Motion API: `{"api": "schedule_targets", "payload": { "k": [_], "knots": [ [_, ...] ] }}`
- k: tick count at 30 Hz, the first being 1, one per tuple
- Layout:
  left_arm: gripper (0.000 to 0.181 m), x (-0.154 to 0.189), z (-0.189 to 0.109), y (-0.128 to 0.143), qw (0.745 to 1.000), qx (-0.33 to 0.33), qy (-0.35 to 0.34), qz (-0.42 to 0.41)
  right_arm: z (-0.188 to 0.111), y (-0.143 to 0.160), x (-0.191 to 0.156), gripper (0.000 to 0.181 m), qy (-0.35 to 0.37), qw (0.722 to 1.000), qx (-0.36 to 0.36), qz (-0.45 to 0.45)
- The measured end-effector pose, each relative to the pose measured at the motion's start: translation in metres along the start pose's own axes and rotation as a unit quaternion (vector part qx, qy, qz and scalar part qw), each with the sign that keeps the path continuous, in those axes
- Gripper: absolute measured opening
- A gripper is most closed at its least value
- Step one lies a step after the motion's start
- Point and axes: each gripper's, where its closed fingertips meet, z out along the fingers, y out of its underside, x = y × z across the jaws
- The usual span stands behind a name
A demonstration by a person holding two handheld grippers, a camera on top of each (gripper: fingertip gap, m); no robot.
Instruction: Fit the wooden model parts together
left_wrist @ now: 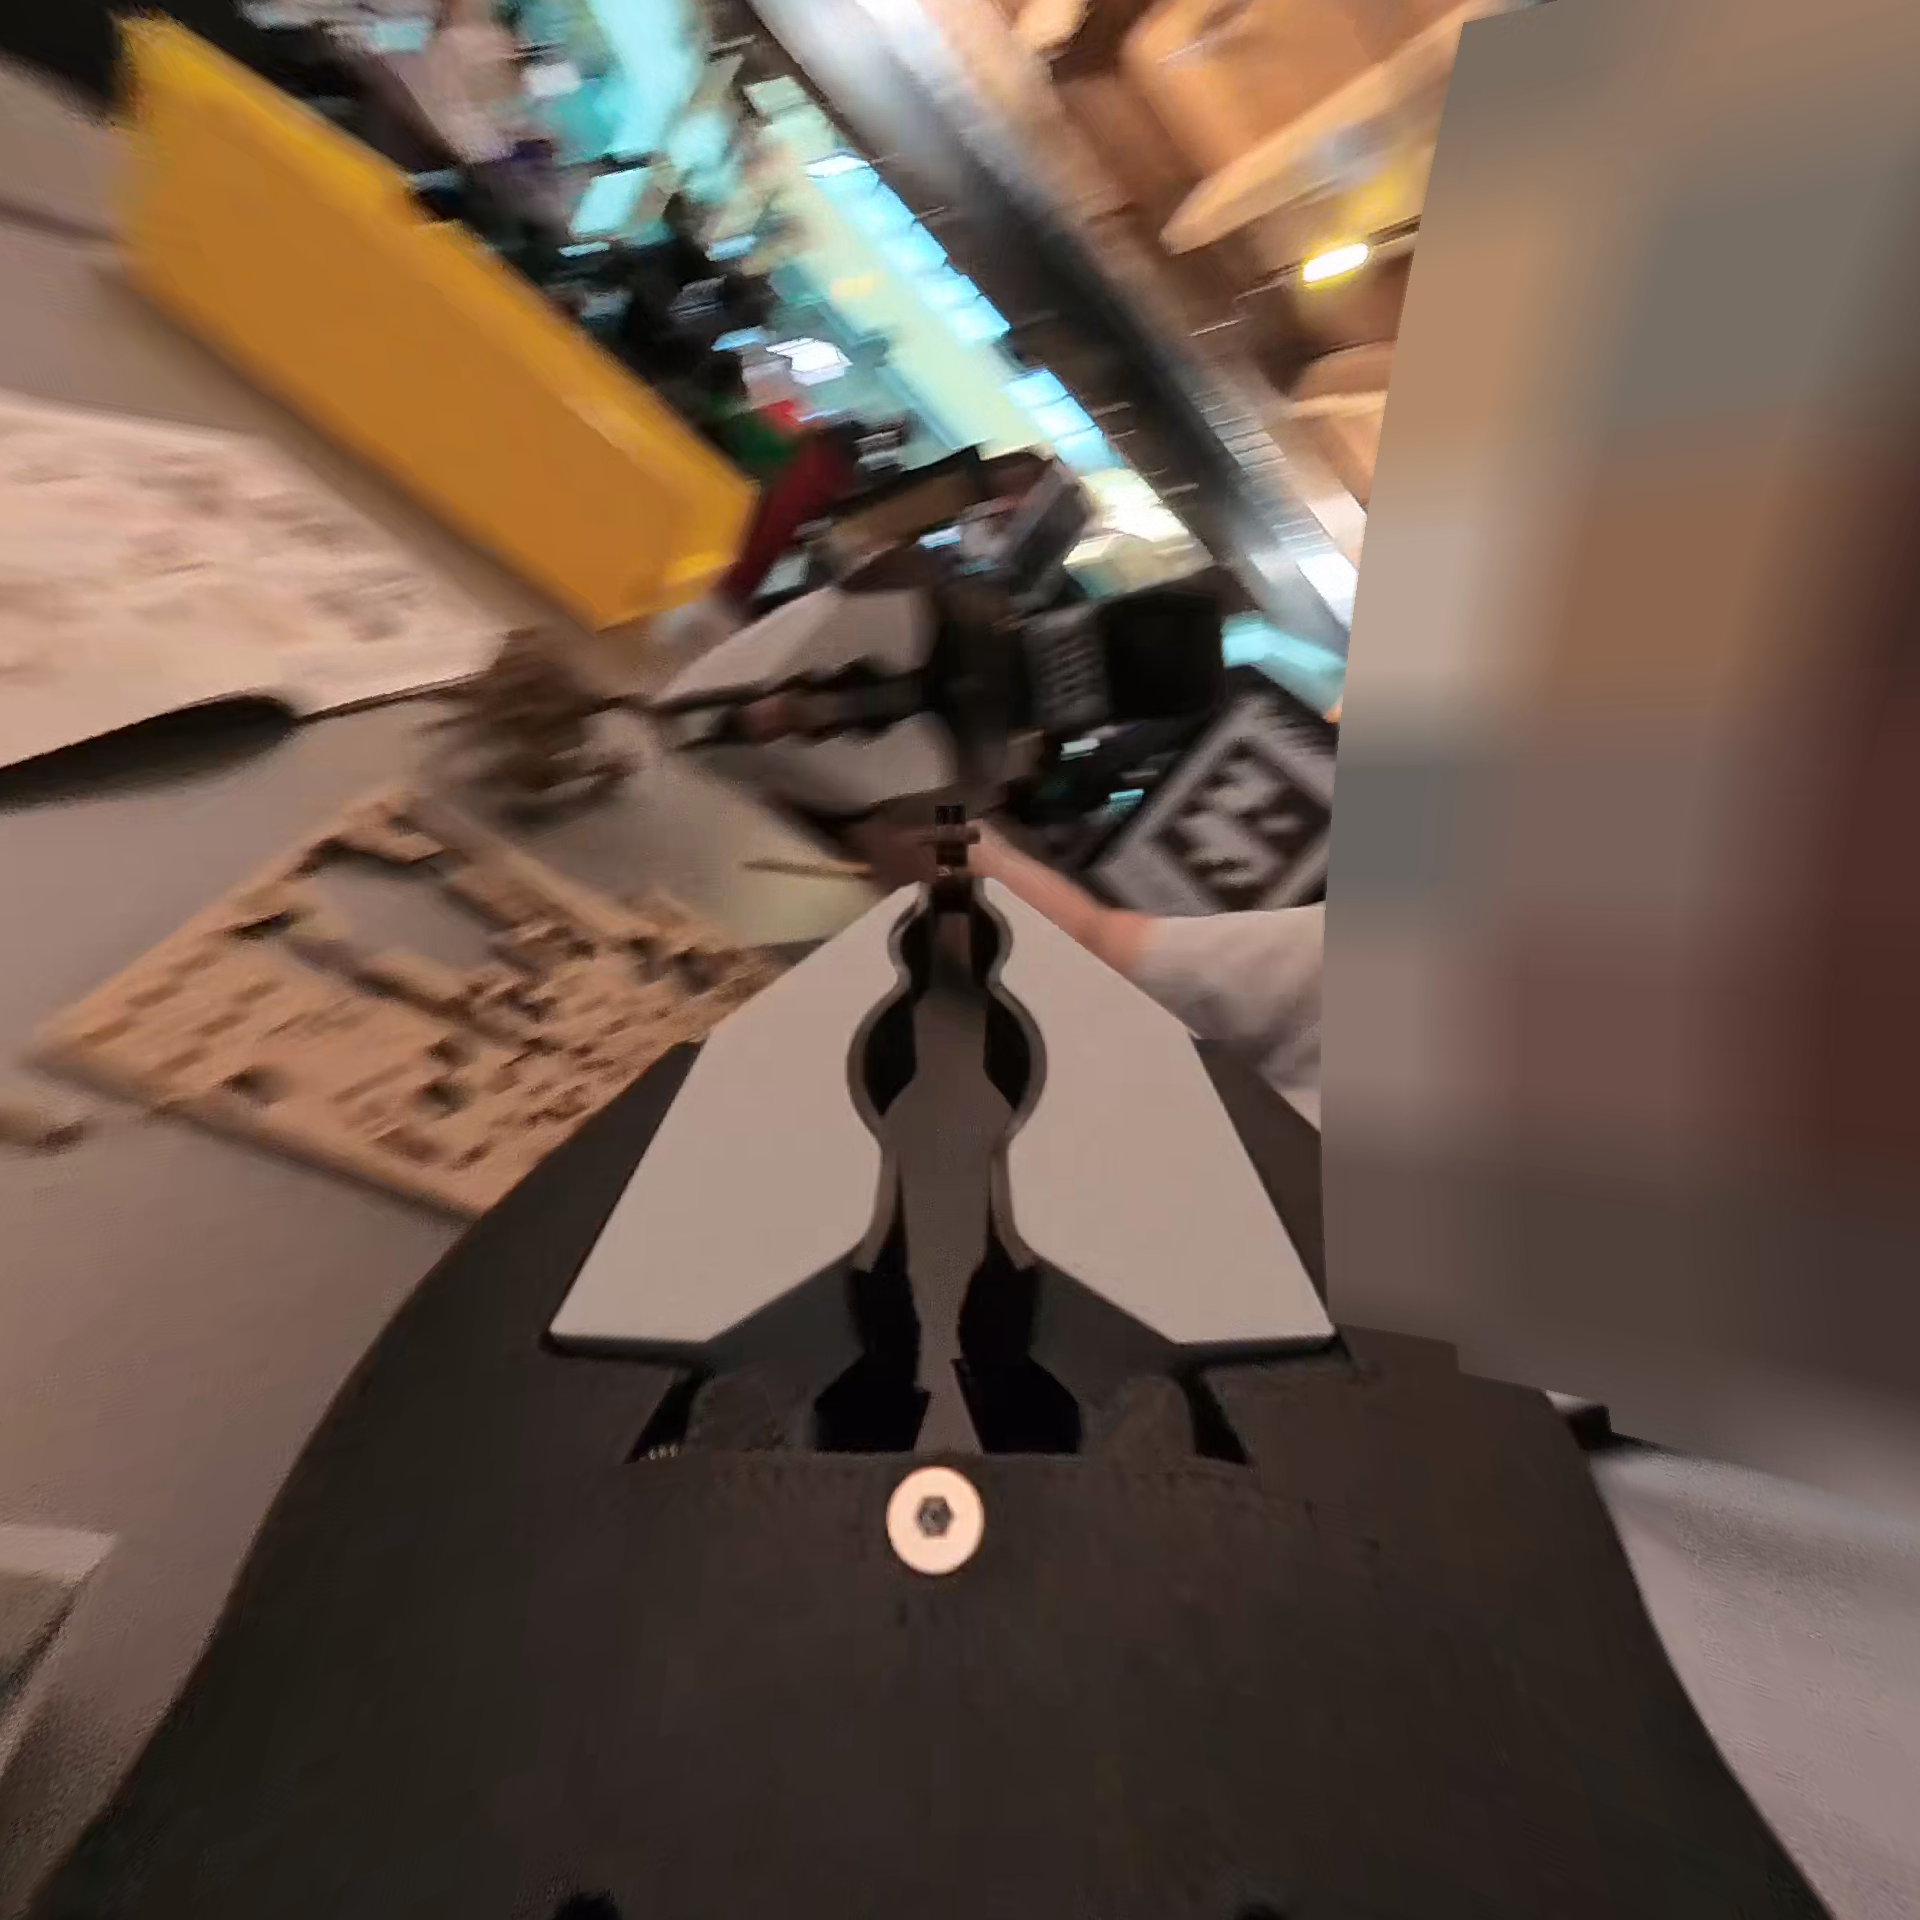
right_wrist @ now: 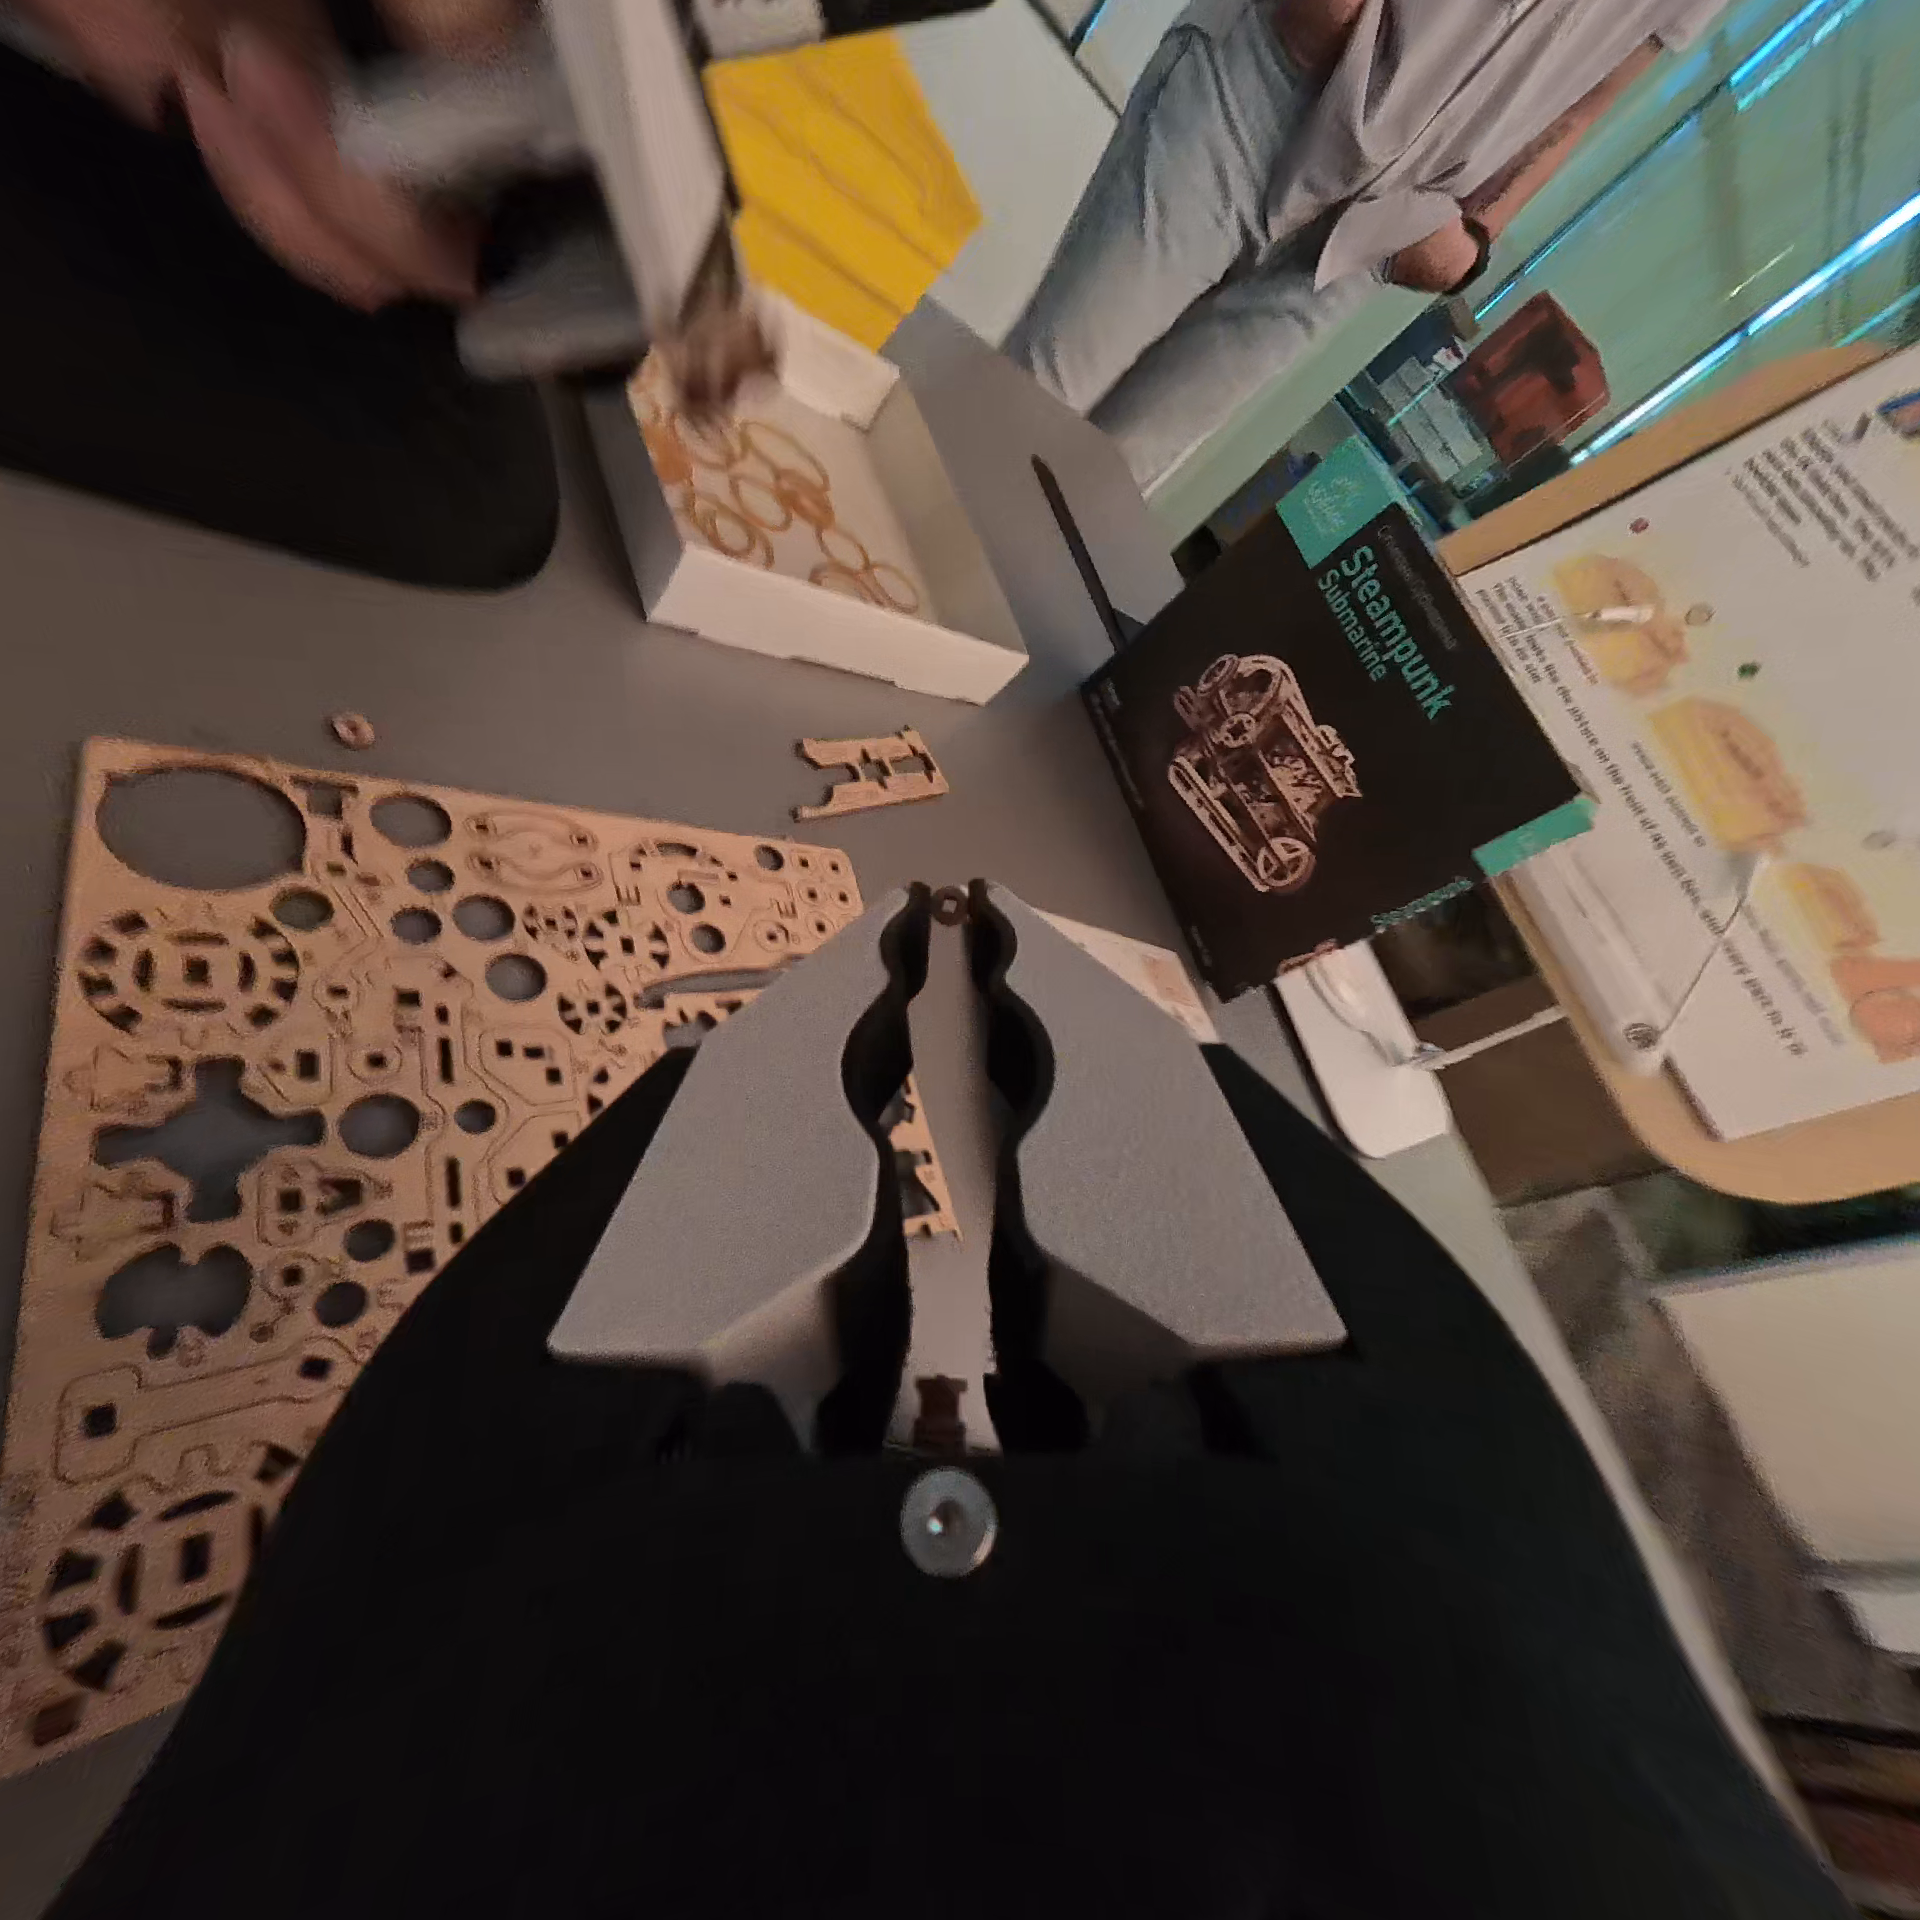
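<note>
In the right wrist view my right gripper point(right_wrist: 948, 896) is shut on a small wooden ring point(right_wrist: 948, 907), held above the grey table. A laser-cut wooden sheet point(right_wrist: 364, 1091) with many punched-out holes lies to its left. A loose wooden part point(right_wrist: 873, 774) and a tiny ring point(right_wrist: 351, 729) lie beyond it. My left gripper point(left_wrist: 943, 888) is shut on a small dark wooden piece point(left_wrist: 945, 844). It appears blurred in the right wrist view point(right_wrist: 707, 343), above a white box. The wooden sheet point(left_wrist: 416, 997) shows blurred in the left wrist view.
A white box of rubber bands point(right_wrist: 966, 665) stands behind the sheet. A yellow bin point(right_wrist: 831, 208), a black booklet point(right_wrist: 1330, 748) and an instruction sheet point(right_wrist: 1714, 779) are at the right. A black mat point(right_wrist: 260, 416) lies far left. A person point(right_wrist: 1299, 187) stands beyond the table.
</note>
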Motion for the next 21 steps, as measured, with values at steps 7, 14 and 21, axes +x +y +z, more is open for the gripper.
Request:
{"api": "schedule_targets", "payload": {
  "k": [7, 14, 21],
  "knots": [
    [0.004, -0.03, 0.004, 0.015, 0.995, -0.017, -0.093, -0.041, 0.011, -0.061, -0.038, 0.006, -0.054, 0.996, 0.058, 0.034],
    [0.004, -0.039, 0.001, 0.023, 0.991, -0.028, -0.11, -0.064, 0.024, -0.052, -0.046, 0.006, -0.044, 0.999, 0.023, -0.001],
    [0.004, -0.038, 0.005, 0.027, 0.992, -0.04, -0.11, -0.056, 0.028, -0.05, -0.05, 0.006, -0.057, 0.998, 0.022, 0.008]
  ]
}}
